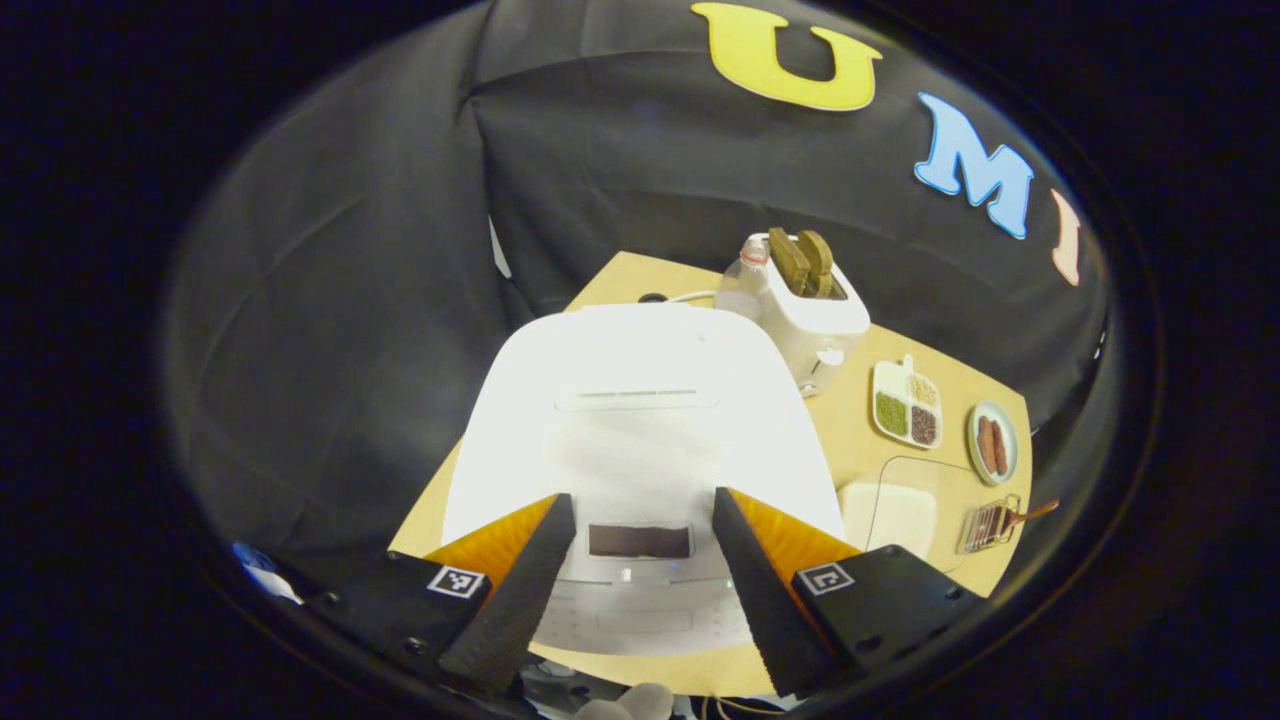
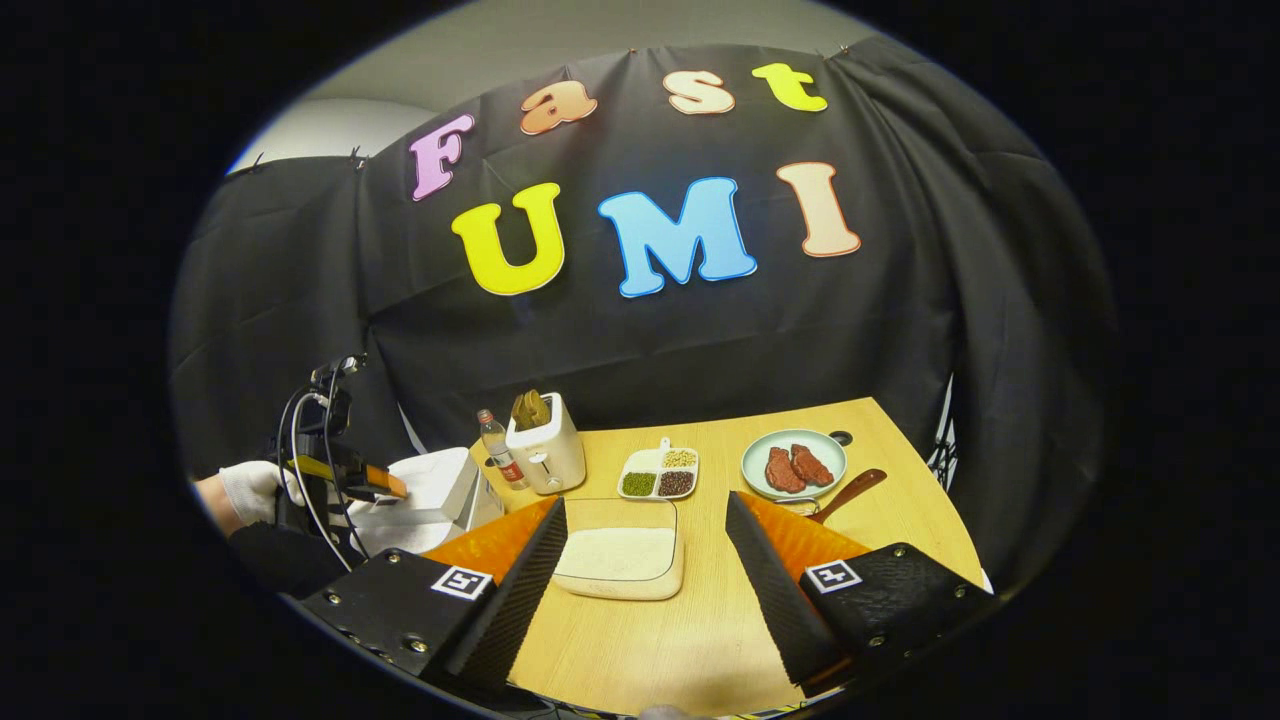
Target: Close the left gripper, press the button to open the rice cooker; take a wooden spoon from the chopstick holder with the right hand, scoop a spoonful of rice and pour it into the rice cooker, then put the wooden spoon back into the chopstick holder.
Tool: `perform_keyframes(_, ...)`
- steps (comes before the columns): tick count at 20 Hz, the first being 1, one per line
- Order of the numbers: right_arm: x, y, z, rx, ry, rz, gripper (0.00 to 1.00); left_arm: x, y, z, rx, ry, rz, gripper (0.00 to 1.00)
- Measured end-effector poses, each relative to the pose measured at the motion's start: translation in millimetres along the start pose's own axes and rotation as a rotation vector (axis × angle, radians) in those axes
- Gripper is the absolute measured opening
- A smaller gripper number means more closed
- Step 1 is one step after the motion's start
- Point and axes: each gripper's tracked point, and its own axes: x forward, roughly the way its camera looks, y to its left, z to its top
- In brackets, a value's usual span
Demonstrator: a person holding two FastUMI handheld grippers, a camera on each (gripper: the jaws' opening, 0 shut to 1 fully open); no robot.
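left tongs [image 1: 640, 590]: released, fingers spread wide, poised over the front of the rice cooker, grasping nothing.
right tongs [image 2: 645, 585]: released, fingers apart, held above the near edge of the surface, grasping nothing.
rice cooker [image 1: 640, 420]: white, lid down, at the left end of the surface [image 1: 860, 440]; dark display panel sits between the left fingers in the left gripper view.
rice cooker, right gripper view [image 2: 440, 490]: partly hidden behind the left tongs [image 2: 355, 480] and a gloved hand [image 2: 250, 490].
rice container [image 2: 620, 555]: clear lidded box of white rice, between the right fingers, right of the cooker.
chopstick holder [image 1: 990, 525]: wire rack lying near the right edge, just right of the rice container.
wooden spoon [image 2: 845, 493]: in the holder, handle pointing right and away, just beside the plate.
plate [image 2: 795, 462]: two pieces of meat on it.
divided dish [image 2: 658, 473]: green, dark and pale grains, behind the rice container.
toaster [image 2: 545, 445]: white, bread in the slots, bottle [image 2: 497, 448] touching its left side.
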Motion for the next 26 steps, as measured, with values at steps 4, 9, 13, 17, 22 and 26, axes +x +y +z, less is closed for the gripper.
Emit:
perform_keyframes(4,6,1,-1,0.008,0.007,0.005,0.98,6,-1,-6,0.01,0.027,-0.002,0.98)
perform_keyframes(9,14,3,-7,0.019,0.025,0.006,0.98,11,-3,-12,0.035,0.048,-0.008,0.99)
perform_keyframes(13,18,7,-9,0.041,0.033,0.014,0.98,16,-6,-3,0.043,-0.008,-0.025,1.0)
perform_keyframes(17,20,7,-8,0.041,0.037,0.013,0.98,19,-7,-2,0.054,-0.015,-0.023,0.99)
perform_keyframes(22,19,6,0,0.029,0.017,-0.004,0.98,12,-9,12,0.018,-0.086,-0.045,0.99)
perform_keyframes(26,14,5,20,0.001,-0.049,-0.026,0.98,-42,-24,60,0.084,-0.32,-0.042,1.0)
